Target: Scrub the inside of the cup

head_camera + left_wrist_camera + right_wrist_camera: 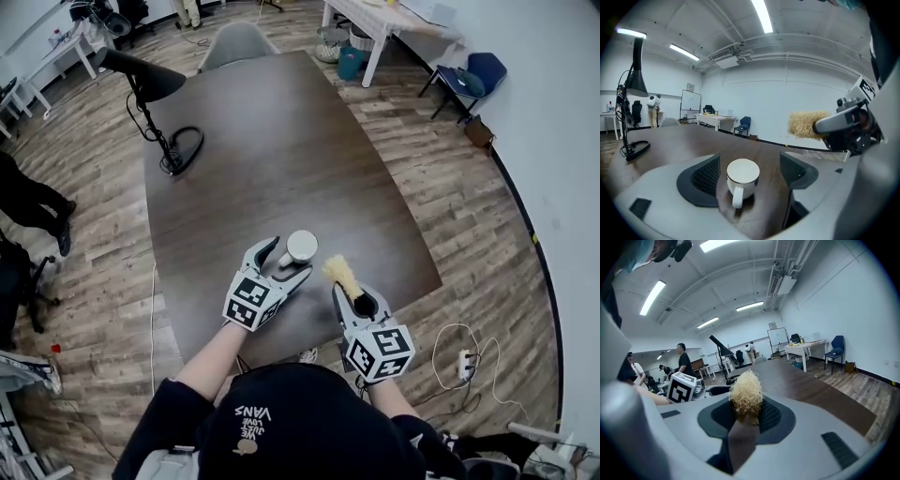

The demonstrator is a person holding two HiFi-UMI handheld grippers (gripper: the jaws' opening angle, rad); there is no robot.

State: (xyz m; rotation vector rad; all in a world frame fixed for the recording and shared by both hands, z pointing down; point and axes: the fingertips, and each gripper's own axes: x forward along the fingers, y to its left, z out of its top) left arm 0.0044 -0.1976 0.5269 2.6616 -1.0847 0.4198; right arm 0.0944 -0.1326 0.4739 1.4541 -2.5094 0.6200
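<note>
**If left unsteadied, liable to tip**

Judged at risk of toppling or skidding the cup [742, 174] on the table [281, 150] under first scrubbing pressure. Cause: left gripper [289, 259] released, jaws parted either side, no contact. Right gripper [361, 302] clenched on scrubber [746, 397], just right of upright cup, not inside.

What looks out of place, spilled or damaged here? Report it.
Nothing stands out. The white cup stands upright on the table between the left claw's open jaws, untouched, with no spill around it. The right claw grips the straw-coloured scrubber.
</note>
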